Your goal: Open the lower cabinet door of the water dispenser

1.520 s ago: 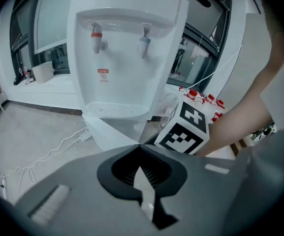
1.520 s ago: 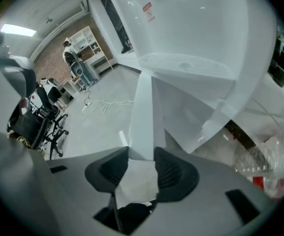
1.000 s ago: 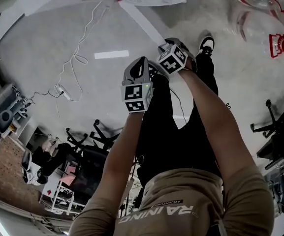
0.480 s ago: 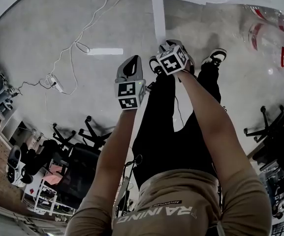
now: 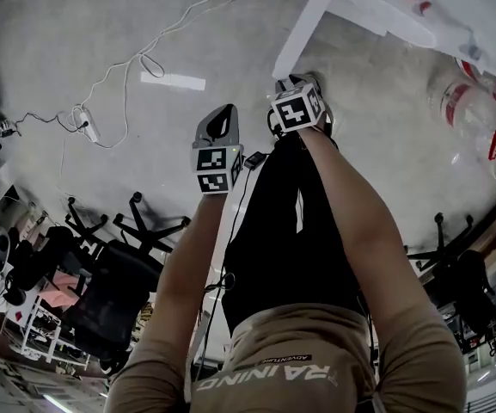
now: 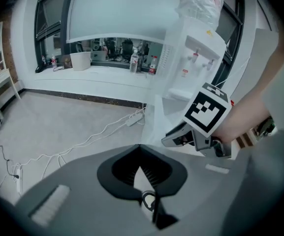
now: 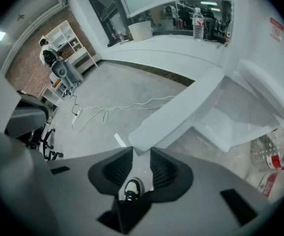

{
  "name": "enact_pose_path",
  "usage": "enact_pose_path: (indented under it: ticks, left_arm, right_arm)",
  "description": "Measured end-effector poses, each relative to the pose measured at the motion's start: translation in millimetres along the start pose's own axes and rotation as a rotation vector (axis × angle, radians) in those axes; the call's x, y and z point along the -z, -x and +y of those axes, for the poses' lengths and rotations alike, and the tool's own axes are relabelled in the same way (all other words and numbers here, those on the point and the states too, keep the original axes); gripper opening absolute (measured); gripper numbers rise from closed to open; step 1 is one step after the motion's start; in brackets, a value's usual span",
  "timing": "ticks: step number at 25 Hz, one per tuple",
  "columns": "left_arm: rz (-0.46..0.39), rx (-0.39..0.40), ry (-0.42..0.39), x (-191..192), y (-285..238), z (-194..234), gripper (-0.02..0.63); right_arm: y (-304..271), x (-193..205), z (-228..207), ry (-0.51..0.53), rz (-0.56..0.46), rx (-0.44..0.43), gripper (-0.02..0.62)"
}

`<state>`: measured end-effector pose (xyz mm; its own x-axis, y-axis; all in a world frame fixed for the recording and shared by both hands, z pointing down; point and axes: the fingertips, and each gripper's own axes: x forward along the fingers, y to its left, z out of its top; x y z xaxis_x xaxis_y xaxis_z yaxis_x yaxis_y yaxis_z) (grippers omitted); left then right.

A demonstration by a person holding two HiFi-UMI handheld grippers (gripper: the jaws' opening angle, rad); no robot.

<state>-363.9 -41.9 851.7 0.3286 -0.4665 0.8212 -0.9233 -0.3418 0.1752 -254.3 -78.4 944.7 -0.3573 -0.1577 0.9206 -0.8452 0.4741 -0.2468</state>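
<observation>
The water dispenser (image 6: 195, 58) stands ahead, its lower cabinet (image 7: 181, 107) just beyond the right gripper (image 7: 142, 152), whose empty jaws have just been closing yet stand apart. The left gripper (image 6: 140, 151), jaws together, is farther off.

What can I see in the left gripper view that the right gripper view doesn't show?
Only the left gripper view: the white water dispenser's taps and the plastic-wrapped bottle on top. Only the right gripper view: clear red-labelled bottles on the grey floor and a black-and-white shoe. Both: the white cable across that floor and the window ledge.
</observation>
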Motion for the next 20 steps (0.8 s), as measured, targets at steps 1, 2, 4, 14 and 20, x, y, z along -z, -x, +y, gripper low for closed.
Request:
enact_pose_path:
  ticks: [1, 2, 4, 14, 20]
  left_arm:
    - [0.008, -0.007, 0.009, 1.6, -1.5, 4.5, 0.000]
    - [0.014, -0.013, 0.021, 1.7, -3.0, 8.1, 0.000]
    - [0.016, -0.025, 0.050, 0.5, -4.4, 14.2, 0.000]
    - [-0.007, -0.086, 0.212, -14.5, -18.3, 47.1, 0.000]
    - [-0.004, -0.110, 0.300, -22.4, -21.8, 56.6, 0.000]
  right_arm:
    - [-2.9, -6.2, 2.1, 0.006, -0.003, -0.007, 0.117]
    - [-5.7, -12.8, 4.3, 0.011, -0.005, -0.016, 0.114]
    - [-11.4, -24.6, 10.1, 0.028, -0.005, -0.030, 0.114]
    - [-38.7, -80.7, 32.6, 0.108, 0.003, -0.120, 0.095]
    - [-47.8, -115.9, 32.7, 0.159, 0.004, -0.141, 0.053]
